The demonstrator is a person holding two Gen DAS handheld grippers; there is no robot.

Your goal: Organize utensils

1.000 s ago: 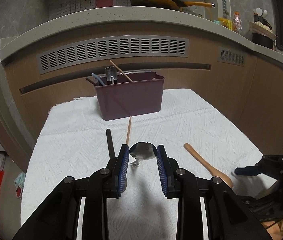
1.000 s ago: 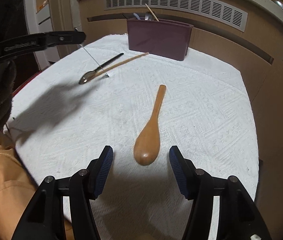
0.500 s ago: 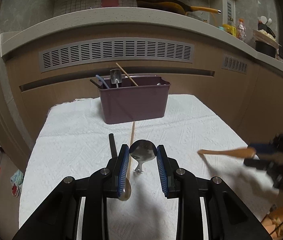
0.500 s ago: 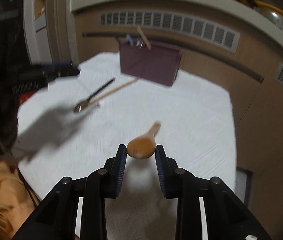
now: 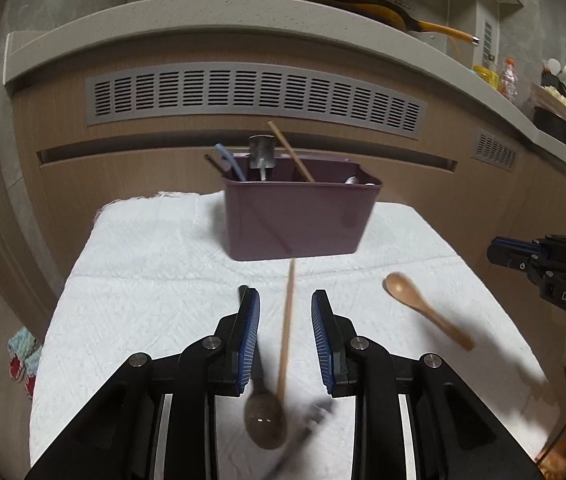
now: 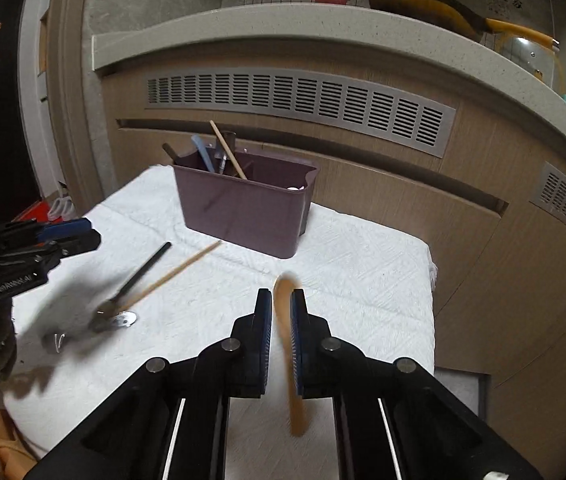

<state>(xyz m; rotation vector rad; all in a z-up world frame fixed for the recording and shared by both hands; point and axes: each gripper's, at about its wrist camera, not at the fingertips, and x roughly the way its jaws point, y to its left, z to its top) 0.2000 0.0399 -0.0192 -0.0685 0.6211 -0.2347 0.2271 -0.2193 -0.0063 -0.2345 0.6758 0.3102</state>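
Right gripper [image 6: 281, 312] has closed on and lifted the wooden spoon [image 6: 283, 292], left gripper [image 5: 285, 320] now empty

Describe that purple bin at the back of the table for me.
The purple bin is a rectangular, plastic-looking tub, open-topped, standing upright on the white cloth near the cabinet. Its left part holds a leaning wooden chopstick, a blue handle and a metal utensil. No fingers touch it.

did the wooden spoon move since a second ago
Yes. The wooden spoon has flipped end for end: its bowl now points toward the purple bin, where its handle pointed before.
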